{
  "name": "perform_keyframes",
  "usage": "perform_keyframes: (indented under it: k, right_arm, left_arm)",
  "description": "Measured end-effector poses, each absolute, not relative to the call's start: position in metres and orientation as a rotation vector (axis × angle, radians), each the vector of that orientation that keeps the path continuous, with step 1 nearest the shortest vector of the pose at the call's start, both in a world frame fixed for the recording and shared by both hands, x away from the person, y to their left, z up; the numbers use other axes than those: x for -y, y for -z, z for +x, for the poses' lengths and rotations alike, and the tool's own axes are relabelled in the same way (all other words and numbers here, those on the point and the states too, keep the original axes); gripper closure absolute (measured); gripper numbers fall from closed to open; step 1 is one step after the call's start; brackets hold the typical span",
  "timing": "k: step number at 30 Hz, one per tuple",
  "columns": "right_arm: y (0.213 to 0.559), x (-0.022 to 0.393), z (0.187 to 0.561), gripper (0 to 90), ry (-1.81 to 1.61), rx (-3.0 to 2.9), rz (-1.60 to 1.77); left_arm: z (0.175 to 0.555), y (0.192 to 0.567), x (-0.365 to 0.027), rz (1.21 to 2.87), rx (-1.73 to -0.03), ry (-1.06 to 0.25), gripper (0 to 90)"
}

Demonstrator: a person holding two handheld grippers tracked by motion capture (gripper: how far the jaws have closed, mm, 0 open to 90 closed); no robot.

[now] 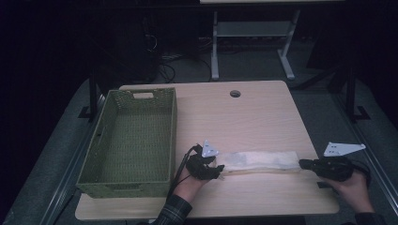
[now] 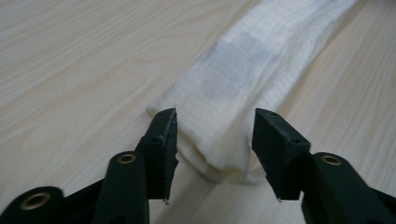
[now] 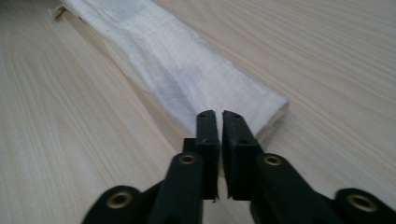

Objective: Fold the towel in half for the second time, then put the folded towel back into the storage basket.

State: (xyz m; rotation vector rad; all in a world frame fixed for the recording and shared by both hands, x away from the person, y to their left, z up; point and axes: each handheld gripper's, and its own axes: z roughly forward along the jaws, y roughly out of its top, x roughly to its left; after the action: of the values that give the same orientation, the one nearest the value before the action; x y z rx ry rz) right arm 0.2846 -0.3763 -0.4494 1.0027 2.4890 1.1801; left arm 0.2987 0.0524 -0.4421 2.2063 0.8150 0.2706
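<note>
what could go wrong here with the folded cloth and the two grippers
1. The left gripper stands open around one end of the folded white cloth, so that end is loose and its layers may unfold.
2. The right gripper looks shut at the other end, pinching little or none; a lift may leave the cloth on the table.

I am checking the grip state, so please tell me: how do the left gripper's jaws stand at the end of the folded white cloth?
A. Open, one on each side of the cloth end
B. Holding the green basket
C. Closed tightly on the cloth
A: in the left gripper view the left gripper has its jaws apart, with the end of the folded white cloth lying between them unpinched.
</note>
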Motion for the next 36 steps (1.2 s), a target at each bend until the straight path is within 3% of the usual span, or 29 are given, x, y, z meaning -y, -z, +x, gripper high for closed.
perform_keyframes:
  k: [9, 19, 36]
  right_arm:
    - [0.456, 0.361, 0.288, 89.9, -1.175, -2.552, 1.015]
    - [0.465, 0.356, 0.295, 90.0, -1.109, -2.597, 1.009]
    - [0.468, 0.346, 0.338, 90.0, -1.051, -2.552, 1.013]
  left_arm:
    - [0.314, 0.446, -0.047, 2.218, -0.790, -0.242, 37.7]
    - [0.313, 0.447, -0.046, 2.228, -0.784, -0.235, 36.9]
    - [0.312, 0.448, -0.046, 2.232, -0.778, -0.234, 36.7]
